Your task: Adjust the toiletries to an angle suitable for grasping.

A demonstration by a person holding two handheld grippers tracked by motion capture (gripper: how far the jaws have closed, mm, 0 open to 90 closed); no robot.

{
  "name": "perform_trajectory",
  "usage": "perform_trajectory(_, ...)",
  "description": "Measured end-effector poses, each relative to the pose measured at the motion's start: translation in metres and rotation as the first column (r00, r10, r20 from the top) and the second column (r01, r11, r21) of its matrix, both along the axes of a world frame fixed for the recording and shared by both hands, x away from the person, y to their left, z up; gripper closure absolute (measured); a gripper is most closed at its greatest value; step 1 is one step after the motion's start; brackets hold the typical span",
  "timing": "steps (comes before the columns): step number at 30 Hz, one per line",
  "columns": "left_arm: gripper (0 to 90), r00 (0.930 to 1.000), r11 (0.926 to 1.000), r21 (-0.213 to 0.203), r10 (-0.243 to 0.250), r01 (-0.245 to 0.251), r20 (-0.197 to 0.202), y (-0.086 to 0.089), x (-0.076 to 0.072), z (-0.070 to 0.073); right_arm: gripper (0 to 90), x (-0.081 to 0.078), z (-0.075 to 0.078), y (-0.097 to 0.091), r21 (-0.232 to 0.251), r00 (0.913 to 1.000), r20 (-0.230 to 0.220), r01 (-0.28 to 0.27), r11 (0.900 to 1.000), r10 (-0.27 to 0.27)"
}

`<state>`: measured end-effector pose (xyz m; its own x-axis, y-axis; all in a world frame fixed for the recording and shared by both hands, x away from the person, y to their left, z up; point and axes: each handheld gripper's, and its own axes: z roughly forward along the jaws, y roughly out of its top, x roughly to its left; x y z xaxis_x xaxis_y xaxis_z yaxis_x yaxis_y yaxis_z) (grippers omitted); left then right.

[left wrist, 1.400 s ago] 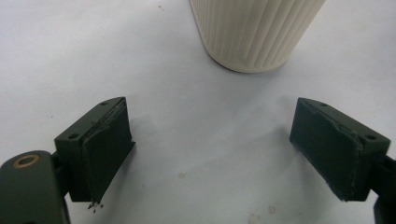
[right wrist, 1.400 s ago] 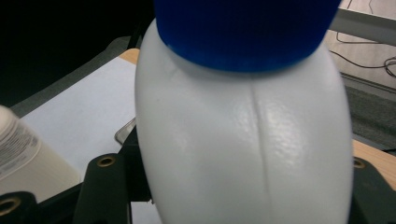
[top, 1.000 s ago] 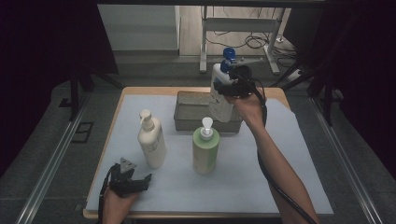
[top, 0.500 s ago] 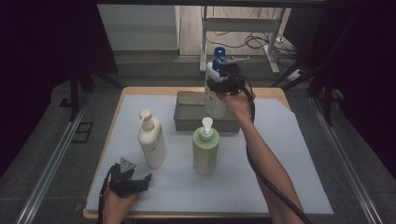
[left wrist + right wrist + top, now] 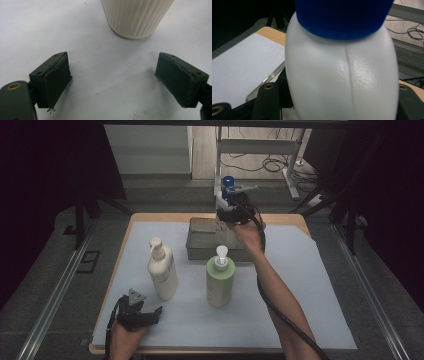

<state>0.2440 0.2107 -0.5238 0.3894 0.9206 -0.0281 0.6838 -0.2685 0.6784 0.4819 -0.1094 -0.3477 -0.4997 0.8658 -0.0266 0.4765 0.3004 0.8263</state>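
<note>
From the high view, your right gripper (image 5: 231, 210) held a white bottle with a blue cap (image 5: 227, 195) over the far edge of the clear bin (image 5: 200, 247), not yet set down inside it. The cream pump bottle (image 5: 161, 270) and the green pump bottle (image 5: 220, 277) stood on the white mat (image 5: 310, 285), so I judge two bottles were left to move. Your left gripper (image 5: 142, 315) rested near the table's front edge.

In the left gripper view, your jaws stood wide apart with nothing between them, the cream pump bottle (image 5: 136, 17) just ahead.

In the right gripper view, your jaws were closed about halfway on the white bottle (image 5: 342, 80), pressing both its sides.
</note>
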Motion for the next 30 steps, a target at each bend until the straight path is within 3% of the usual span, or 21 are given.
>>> perform_trajectory(7, 12.2, 1.0, 1.0, 0.0, 0.0, 0.0, 0.0, 0.0, 0.0, 0.0, 39.9, -0.002, -0.013, -0.001, 0.019, 0.9992, -0.038, -0.011, 0.9998, 0.012)
perform_trajectory(30, 12.3, 1.0, 1.0, 0.0, 0.0, 0.0, 0.0, 0.0, 0.0, 0.0, 39.8, -0.005, -0.044, -0.002, -0.016, 0.9985, -0.054, -0.011, 0.9998, 0.01)
